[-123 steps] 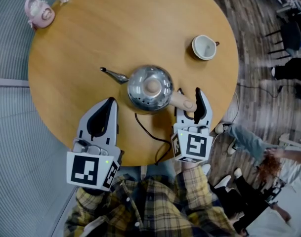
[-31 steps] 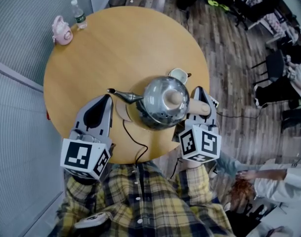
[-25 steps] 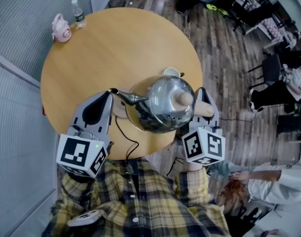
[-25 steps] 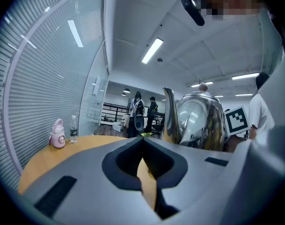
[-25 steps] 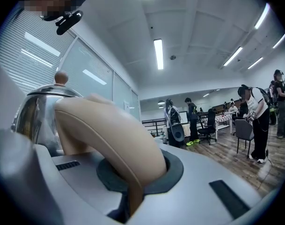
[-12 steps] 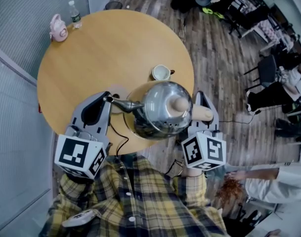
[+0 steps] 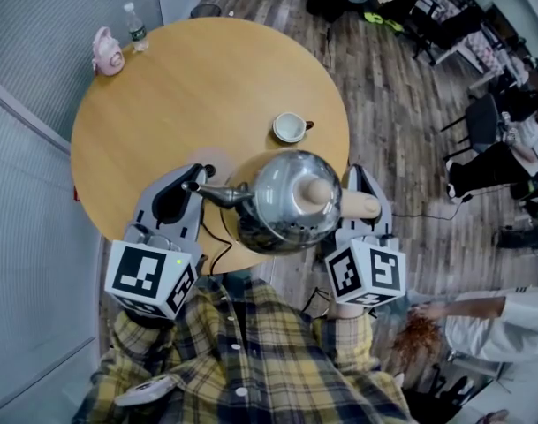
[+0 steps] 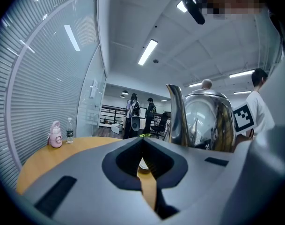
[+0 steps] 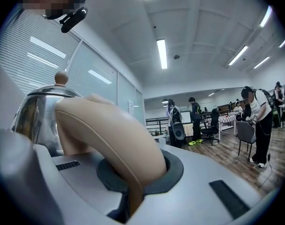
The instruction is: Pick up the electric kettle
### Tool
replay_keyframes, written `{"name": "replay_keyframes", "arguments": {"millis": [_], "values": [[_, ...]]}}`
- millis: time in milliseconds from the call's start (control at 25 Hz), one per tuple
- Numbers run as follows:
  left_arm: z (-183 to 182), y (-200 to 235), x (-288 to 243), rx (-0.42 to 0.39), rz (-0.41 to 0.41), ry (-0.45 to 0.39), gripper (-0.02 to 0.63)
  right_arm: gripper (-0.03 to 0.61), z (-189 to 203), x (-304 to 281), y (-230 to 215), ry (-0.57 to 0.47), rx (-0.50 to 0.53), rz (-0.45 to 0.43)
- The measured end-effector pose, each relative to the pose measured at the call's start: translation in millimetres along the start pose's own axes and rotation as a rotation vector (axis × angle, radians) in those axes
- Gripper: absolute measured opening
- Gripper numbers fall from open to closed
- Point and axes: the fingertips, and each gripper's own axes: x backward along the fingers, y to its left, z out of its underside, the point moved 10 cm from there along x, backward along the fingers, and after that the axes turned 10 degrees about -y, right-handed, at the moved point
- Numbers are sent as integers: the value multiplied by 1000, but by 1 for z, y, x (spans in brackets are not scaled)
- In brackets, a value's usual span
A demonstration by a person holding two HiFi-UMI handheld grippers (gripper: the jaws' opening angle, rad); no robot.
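I had the right gripper (image 7: 360,180) clamped hard on the tan handle (image 7: 357,204) of the electric kettle (image 7: 291,197). The jaws were as near together as the handle let them, and it filled the hollow between them in the right gripper view. By my reading, the kettle hung clear of the counter (image 7: 180,95), over its near edge and close in front of my chest. The lift looked made, and the job was then to carry the weight cleanly. The steel body sat well out ahead of the grip, so I judged it would want to sag toward the spout (image 7: 212,193). I meant to keep that wrist level and the squeeze constant, with no quick swings. The left gripper (image 7: 195,170) had its jaws together with nothing between them, and its tip sat just beside the spout. I thought it best held off a little, so that it would not knock the kettle round in the grip. A black cord (image 7: 217,253) ran across the counter beneath the kettle. I could not tell whether it was still joined to the kettle, so any further rise had to be slow, watching for it to pull taut. The cup (image 7: 290,127) stood farther back on the counter, apart from all this.
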Motion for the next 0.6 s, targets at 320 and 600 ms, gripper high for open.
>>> {"name": "replay_keyframes", "arguments": {"millis": [320,600], "values": [[0,1,-1,-3,-10,-1,2,31,2,0,0,3,2,-1],[-3,2,1,-6,-11,0,2,31,2,1,0,6,-6,6]]}}
